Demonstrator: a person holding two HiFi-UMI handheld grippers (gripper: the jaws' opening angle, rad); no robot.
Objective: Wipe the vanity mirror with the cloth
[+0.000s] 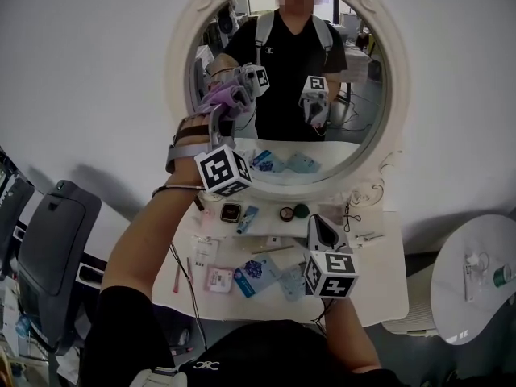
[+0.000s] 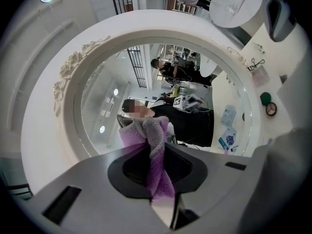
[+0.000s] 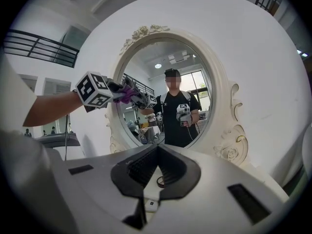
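White wall (image 1: 97, 71), plain, behind everything. Against it stands one vanity mirror (image 1: 355, 127), oval, in a white frame carved with roses and scrolls. It is set at the back of a white vanity table (image 1: 387, 285).

Item: my left claw (image 1: 222, 119). Raised to the left part of the glass, jaws clamped on a purple-and-grey cloth (image 2: 155, 133). The cloth is bunched and sticks out past the jaw tips. It meets its own reflection, so it looks pressed to the glass.

Item: my right claw (image 1: 321, 224). Low over the right half of the table, pointed at the mirror. Jaws together, nothing between them.

Items on the table, lying between the right claw and the foot of the mirror:
- round compact (image 1: 286, 213), with a green lid (image 1: 301, 210) just beside it;
- small pink-cased square device (image 1: 231, 213), to their left;
- blue packets (image 1: 256, 272), nearer the front edge;
- thin cable (image 1: 181, 276), trailing off the front left.

My left forearm (image 1: 153, 224) crosses above the left end of the table.

Items to the sides:
- grey chair (image 1: 52, 232), left;
- round white side table (image 1: 451, 313), right, bearing a small green-capped bottle (image 1: 504, 275).
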